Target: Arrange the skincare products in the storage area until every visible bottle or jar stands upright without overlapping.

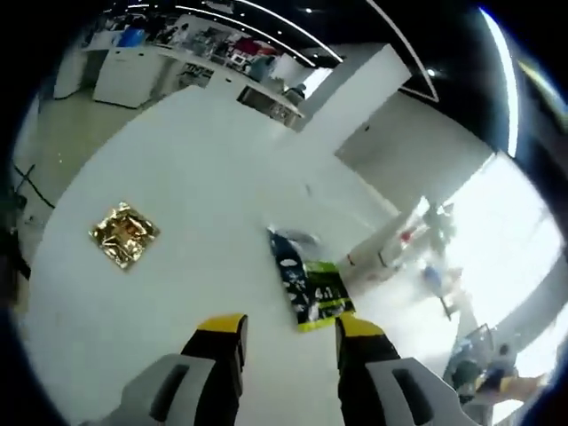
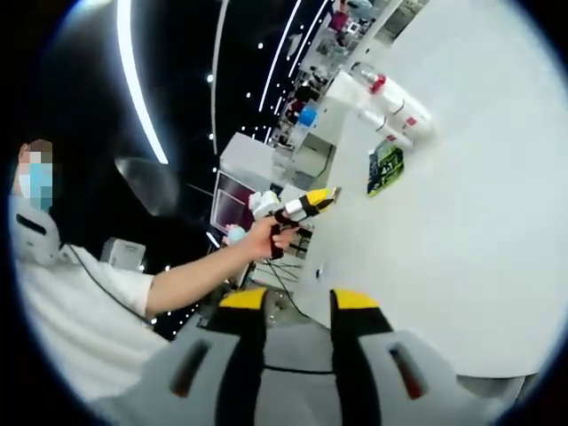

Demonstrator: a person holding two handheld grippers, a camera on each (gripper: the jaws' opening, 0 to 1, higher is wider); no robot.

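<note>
In the left gripper view, the left gripper [image 1: 290,333], with black jaws tipped in yellow, was seen rising from the bottom edge, its jaws parted wide with nothing between them. Beneath and ahead of it the wide white desk [image 1: 177,177] was spread. Just beyond the jaw tips, slightly toward the right one, a flat dark sachet with a bright green lower panel [image 1: 308,286] was seen lying on the desk surface. Well apart from it, toward the left, a crinkled square gold foil packet [image 1: 124,233] was also seen lying flat. Farther off, past the far edge of the desk, white counters [image 1: 133,75] and shelving were visible in a dim room.

In the right gripper view, the right gripper [image 2: 299,302] was shown low in the frame, jaws likewise spread apart and empty. Beyond it, the person's hand [image 2: 263,237] was seen gripping the handle of the other, yellow-tipped tool, held out over the near edge of the desk. Farther along the desk the green and dark sachet was found again, and just past it a cluster of white cylindrical bottles [image 2: 399,111], one with a red cap, appeared to be lying on their sides, though distortion there made this uncertain.
</note>
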